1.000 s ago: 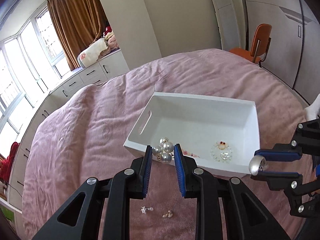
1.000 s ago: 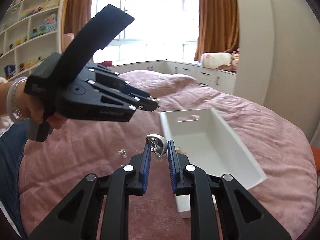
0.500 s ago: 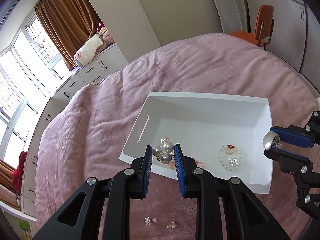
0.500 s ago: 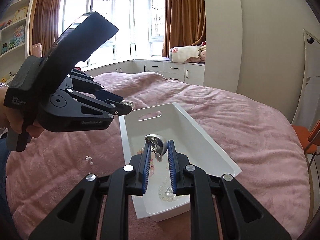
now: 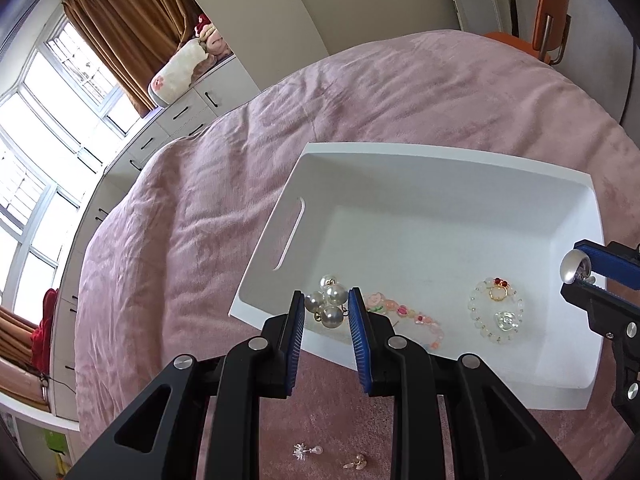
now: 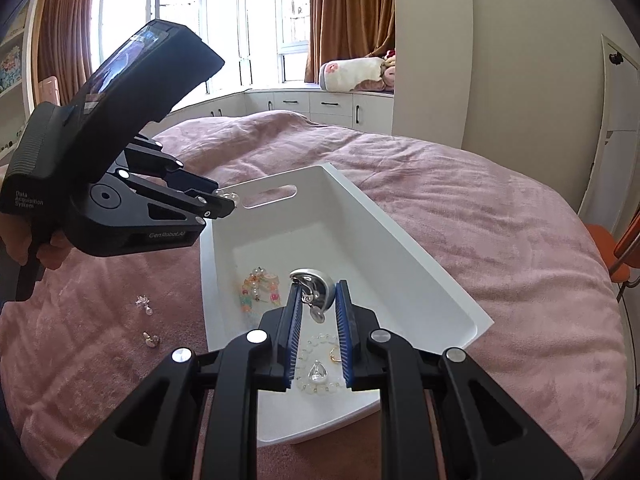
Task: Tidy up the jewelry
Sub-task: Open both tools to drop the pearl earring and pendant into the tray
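A cluster of pearls is pinched in the left gripper, hanging over the near corner of the white tray on the pink bedspread. The right gripper is clamped on a silver dome earring above the tray, where a beaded bracelet and a pastel chain lie. Two small earrings rest on the bedspread just beside the tray.
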The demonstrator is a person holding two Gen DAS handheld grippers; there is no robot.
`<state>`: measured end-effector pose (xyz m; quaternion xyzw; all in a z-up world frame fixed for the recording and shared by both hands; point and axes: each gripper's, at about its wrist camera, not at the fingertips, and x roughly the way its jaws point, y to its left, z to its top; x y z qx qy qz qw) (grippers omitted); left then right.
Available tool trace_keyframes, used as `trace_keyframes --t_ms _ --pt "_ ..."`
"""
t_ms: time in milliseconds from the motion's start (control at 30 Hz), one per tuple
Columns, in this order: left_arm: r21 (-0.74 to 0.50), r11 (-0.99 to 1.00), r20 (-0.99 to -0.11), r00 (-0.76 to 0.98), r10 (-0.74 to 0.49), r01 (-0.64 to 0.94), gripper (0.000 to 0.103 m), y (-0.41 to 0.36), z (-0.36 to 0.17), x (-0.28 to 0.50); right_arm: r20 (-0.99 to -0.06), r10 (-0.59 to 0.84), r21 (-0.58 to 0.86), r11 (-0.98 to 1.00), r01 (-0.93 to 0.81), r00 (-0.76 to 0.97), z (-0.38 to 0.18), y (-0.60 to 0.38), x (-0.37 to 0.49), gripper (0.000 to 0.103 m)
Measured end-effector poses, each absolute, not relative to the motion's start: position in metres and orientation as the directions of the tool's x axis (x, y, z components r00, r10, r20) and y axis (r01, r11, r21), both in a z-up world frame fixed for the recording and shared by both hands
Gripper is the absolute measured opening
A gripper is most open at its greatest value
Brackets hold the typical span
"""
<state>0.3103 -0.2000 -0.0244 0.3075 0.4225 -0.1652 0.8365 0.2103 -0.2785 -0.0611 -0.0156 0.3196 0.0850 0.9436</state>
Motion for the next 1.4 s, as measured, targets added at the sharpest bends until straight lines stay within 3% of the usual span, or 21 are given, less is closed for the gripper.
trace_keyframes --t_ms 733,933,1333,1400 --pt "0.387 0.751 -0.825 0.565 0.023 0.535 0.028 -0.219 -0.076 0.323 -0.665 0.078 -0.037 0.990 -0.136 0.743 -0.084 -0.269 0.230 0.020" --pt "0.389 0.745 -0.812 0.583 -0.001 0.542 0.043 -0.211 -0.074 0.317 -0.643 0.039 -0.067 0.992 -0.107 0.765 -0.080 -0.270 0.226 0.052" --pt "0.333 0.819 -0.772 0.634 -0.048 0.468 0.052 -0.168 -0.034 0.311 -0.610 0.061 -0.074 0.988 -0.133 0.790 -0.067 -0.260 0.216 0.056" --pt "0.332 0.829 -0.764 0.644 -0.044 0.450 0.058 -0.156 -0.026 0.311 -0.594 0.058 -0.083 0.988 -0.133 0.802 -0.063 -0.257 0.213 0.056"
